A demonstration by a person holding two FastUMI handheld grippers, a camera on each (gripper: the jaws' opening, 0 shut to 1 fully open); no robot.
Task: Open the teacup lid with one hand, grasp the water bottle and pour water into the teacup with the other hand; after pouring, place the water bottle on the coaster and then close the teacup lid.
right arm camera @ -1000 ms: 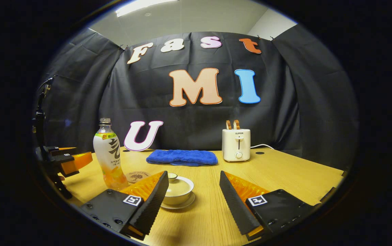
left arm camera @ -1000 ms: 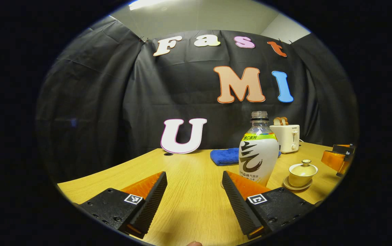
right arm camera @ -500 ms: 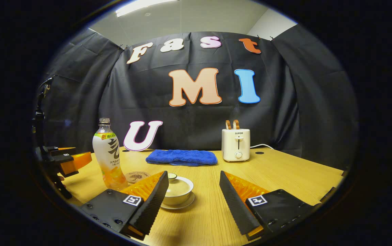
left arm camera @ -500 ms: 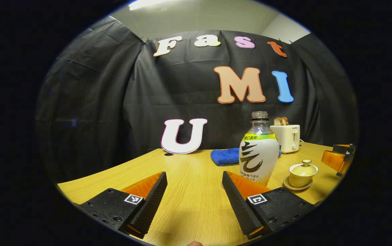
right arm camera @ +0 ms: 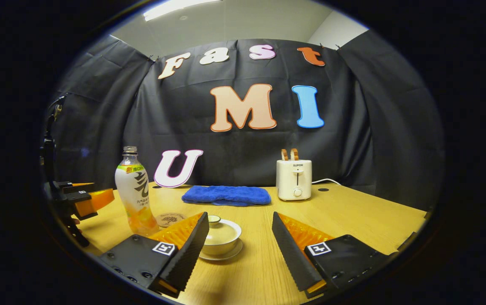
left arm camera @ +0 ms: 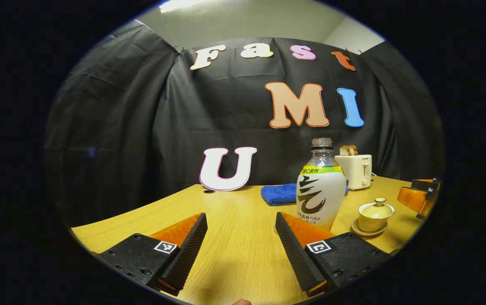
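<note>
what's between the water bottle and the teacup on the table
In the right gripper view, a round coaster lies on the table between the water bottle and the lidded teacup, set slightly farther back than both.

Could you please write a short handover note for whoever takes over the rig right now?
Left gripper: open, holding nothing, low over the table; the water bottle stands upright just ahead, to its right.
Right gripper: open, holding nothing, with the lidded teacup just ahead near its left finger.
The coaster lies bare between bottle and teacup.
Done: nothing yet.
Left: lift the lid, grasp the bottle, pour, set the bottle on the coaster, replace the lid.
</note>
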